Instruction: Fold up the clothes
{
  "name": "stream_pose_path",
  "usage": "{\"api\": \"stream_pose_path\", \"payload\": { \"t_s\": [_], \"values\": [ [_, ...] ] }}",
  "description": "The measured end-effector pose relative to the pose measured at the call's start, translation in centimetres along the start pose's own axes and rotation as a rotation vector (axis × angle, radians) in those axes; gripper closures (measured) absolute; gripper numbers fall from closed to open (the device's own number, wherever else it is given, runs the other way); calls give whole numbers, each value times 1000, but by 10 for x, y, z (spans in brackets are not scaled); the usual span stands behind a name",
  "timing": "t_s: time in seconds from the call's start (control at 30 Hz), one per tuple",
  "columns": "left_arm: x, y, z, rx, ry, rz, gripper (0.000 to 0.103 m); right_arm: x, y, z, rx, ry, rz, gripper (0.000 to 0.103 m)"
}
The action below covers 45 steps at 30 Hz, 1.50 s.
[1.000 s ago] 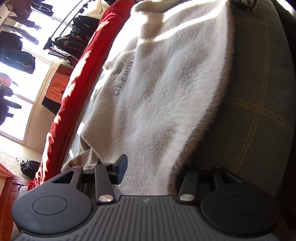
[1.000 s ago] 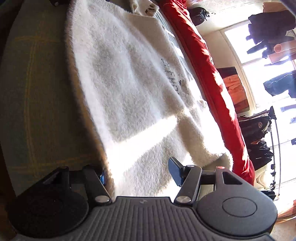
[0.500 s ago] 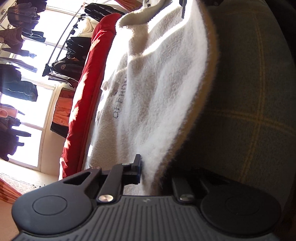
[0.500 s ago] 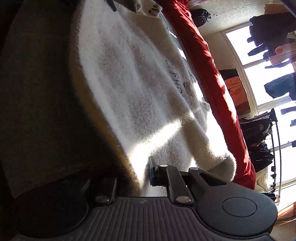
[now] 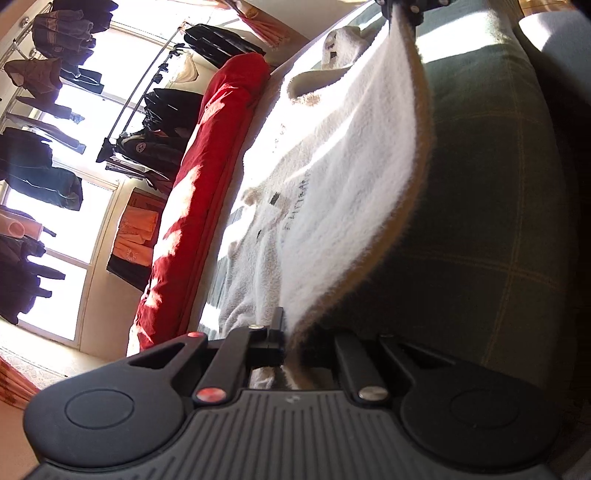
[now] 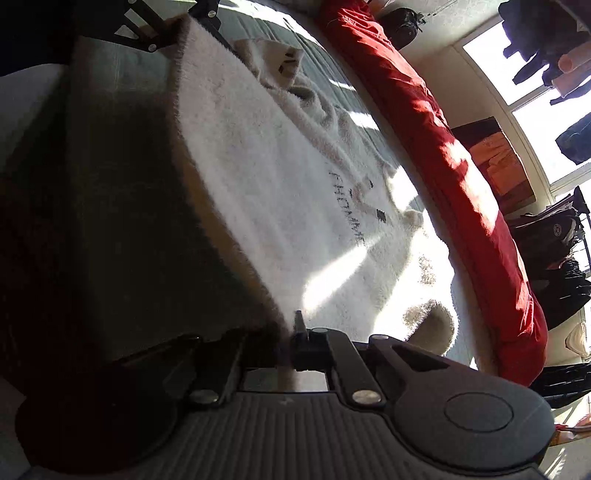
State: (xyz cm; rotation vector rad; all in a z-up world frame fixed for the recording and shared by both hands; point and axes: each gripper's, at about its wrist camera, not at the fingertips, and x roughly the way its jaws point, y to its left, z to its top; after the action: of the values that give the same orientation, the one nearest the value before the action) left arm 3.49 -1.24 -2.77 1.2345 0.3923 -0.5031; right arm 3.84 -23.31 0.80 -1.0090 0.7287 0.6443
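A white fleecy garment point(image 5: 343, 192) with dark lettering lies on a green plaid bed cover point(image 5: 491, 206). My left gripper point(image 5: 291, 339) is shut on one end of its near edge. My right gripper point(image 6: 288, 339) is shut on the other end of the same edge, and the garment point(image 6: 280, 177) shows in that view too. The edge is lifted off the cover and stretched between the two grippers. Each gripper shows at the top of the other's view: the right one point(image 5: 402, 7), the left one point(image 6: 177, 26). A white sleeve point(image 6: 428, 325) hangs folded under the far side.
A long red rolled duvet point(image 5: 207, 192) runs along the far side of the bed, also in the right wrist view point(image 6: 436, 155). Beyond it stand a rack of dark clothes point(image 5: 159, 122) and bright windows point(image 5: 22, 206). The plaid cover point(image 6: 122, 206) lies in shadow.
Both grippers closed on the garment's near edge and lifted it off the cover. The edge now stands raised and taut between them.
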Motion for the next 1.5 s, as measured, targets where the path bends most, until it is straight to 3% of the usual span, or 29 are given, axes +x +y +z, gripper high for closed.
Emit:
{"api": "stream_pose_path", "payload": {
  "t_s": [0.2,0.27,0.33,0.43,0.53,0.63,0.7,0.8,0.97,1.1,1.17,1.2,1.5],
  "values": [
    [-11,-34,-11,8,14,-134,97,10,30,-17,45,81,155,99],
    [-13,-41,-16,12,30,-179,89,12,37,-21,56,98,177,95],
    [-15,-44,-20,-5,45,-225,89,11,39,-24,70,107,200,92],
    [-16,-16,-29,-191,67,-299,89,8,23,-28,150,105,216,83],
    [-16,12,-39,-391,92,-371,88,10,-4,-36,311,98,230,75],
    [4,53,-66,-760,161,-420,82,19,-38,-51,546,90,262,65],
    [25,70,-94,-1034,223,-473,70,27,-55,-65,695,76,283,64],
    [54,70,-132,-1307,302,-516,66,40,-70,-93,905,63,313,60],
    [84,46,-173,-1574,386,-623,66,61,-87,-142,1219,41,340,53],
    [91,35,-182,-1654,375,-649,62,81,-82,-183,1425,18,408,50],
    [94,35,-183,-1679,355,-660,51,94,-75,-193,1498,-8,484,50],
    [95,35,-183,-1685,346,-664,50,100,-71,-197,1529,-22,520,50],
    [117,41,-186,-1758,293,-697,50,139,-79,-188,1649,-181,647,45]
  ]
}}
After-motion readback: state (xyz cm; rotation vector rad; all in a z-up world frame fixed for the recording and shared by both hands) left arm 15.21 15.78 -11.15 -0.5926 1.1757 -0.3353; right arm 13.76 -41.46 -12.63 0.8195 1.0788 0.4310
